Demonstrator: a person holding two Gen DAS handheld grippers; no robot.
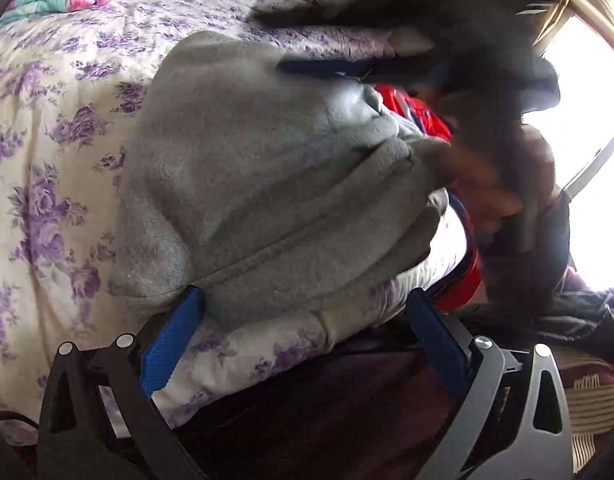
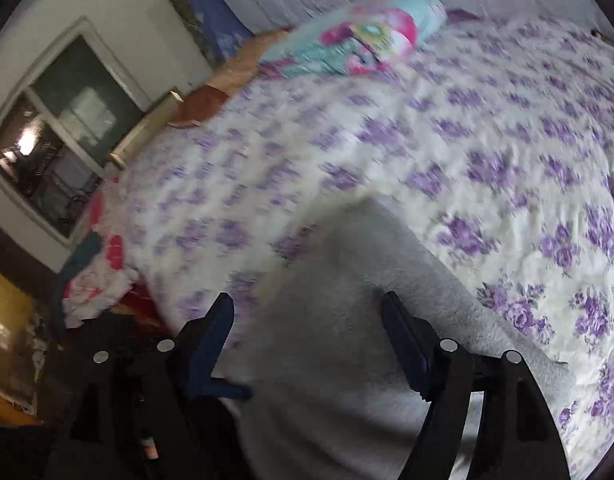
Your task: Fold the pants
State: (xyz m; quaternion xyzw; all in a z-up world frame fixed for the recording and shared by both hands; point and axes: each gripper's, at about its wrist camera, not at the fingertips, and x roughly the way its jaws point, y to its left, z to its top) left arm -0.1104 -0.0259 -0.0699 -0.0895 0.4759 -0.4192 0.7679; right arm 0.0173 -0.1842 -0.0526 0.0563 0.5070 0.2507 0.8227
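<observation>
while both tools are hovering over the bed, items are logging as follows.

item 1: grey pants [image 1: 267, 184], soft fleece, lying bunched and partly doubled over on the floral bedspread [image 1: 47, 128], near the bed's edge; in the right wrist view the same grey pants [image 2: 339, 320] are spreading out below the tool, blurred.

item 2: left gripper [image 1: 307, 308], blue pads set wide apart, nothing pinched btwn them; left pad [image 1: 175, 340] is touching the pants' lower fold, right pad [image 1: 435, 344] sitting beside the bedspread edge.

item 3: right gripper [image 2: 311, 312], fingers spread wide, hanging over the grey cloth w/ nothing held. in the left wrist view a dark blurred tool w/ a blue finger [image 1: 327, 68] is lying across the pants' top edge; cannot tell if it is pressing or just above.

item 4: red-and-white cloth [image 1: 419, 112], showing under the pants at the right side.

item 5: teal-and-pink quilt [image 2: 347, 40], rolled, resting at the far end of the bed, well apart from the pants.

item 6: window [image 2: 55, 148], on the wall left of the bed.
</observation>
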